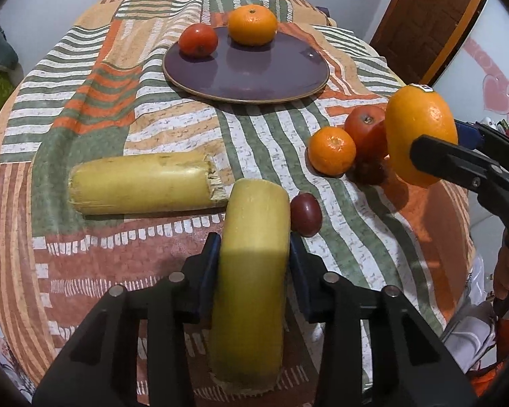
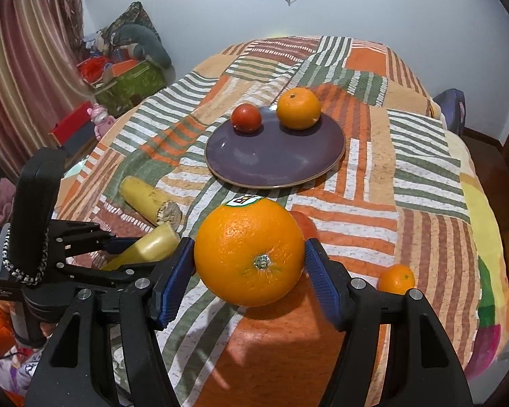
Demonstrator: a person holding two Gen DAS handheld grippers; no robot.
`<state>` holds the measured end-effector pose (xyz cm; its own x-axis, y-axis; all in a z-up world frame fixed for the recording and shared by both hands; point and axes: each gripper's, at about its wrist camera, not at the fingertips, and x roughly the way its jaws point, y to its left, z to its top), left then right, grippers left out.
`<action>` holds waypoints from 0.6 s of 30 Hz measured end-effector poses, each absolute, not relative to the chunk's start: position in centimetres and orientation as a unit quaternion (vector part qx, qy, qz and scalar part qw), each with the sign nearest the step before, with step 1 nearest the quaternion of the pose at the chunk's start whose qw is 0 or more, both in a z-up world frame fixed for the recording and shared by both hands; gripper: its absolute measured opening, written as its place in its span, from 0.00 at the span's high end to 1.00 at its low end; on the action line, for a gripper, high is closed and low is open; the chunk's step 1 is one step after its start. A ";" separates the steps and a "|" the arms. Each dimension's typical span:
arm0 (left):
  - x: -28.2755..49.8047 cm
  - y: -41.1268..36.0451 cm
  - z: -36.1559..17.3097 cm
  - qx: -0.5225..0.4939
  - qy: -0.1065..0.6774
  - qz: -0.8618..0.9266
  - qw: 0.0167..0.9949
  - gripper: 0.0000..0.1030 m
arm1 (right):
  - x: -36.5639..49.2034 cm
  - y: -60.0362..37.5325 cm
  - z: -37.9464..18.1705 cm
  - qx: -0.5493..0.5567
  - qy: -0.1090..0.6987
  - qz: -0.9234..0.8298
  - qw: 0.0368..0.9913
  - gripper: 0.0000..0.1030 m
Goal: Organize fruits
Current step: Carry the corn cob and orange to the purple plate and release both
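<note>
Sitting between right gripper [image 2: 249,268] pads: orange [image 2: 249,251], clamped.

Big orange [image 2: 249,251] between the right gripper [image 2: 249,271] pads: glossy, pitted peel, paper sticker on top. Pads [image 2: 317,278] blue ribbed rubber, arms matt black plastic. Yellow banana piece [image 1: 251,264] in the left gripper [image 1: 254,257]: smooth, waxy, rough torn end. Plate [image 2: 275,156] ahead: glossy purple glaze. Patchwork cloth [image 2: 424,230] below: matt woven.

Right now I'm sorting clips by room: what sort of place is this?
Probably a bedroom at home: the fruit lies on a patchwork bedspread, with a curtain and a box of toys beside it.
</note>
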<state>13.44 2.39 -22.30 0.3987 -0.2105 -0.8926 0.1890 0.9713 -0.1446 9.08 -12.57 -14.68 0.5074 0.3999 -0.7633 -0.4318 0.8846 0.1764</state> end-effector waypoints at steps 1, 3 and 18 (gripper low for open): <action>13.5 2.5 -22.0 -0.013 0.534 -0.119 0.837 0.62 | 9.1 -12.7 -14.5 -0.019 0.433 0.239 0.869 0.39; 13.4 2.7 -21.2 -0.018 0.526 -0.119 0.842 0.62 | 9.3 -12.8 -14.3 -0.019 0.430 0.237 0.871 0.39; 15.7 3.5 -14.0 -0.032 0.447 -0.118 0.886 0.64 | 12.1 -14.2 -11.6 -0.030 0.389 0.217 0.895 0.39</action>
<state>15.72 3.55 -14.03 0.5726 -0.2379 -0.7846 0.1801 0.9701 -0.1627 12.12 -14.23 -11.59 0.6031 0.3646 -0.7095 -0.4107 0.9044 0.1157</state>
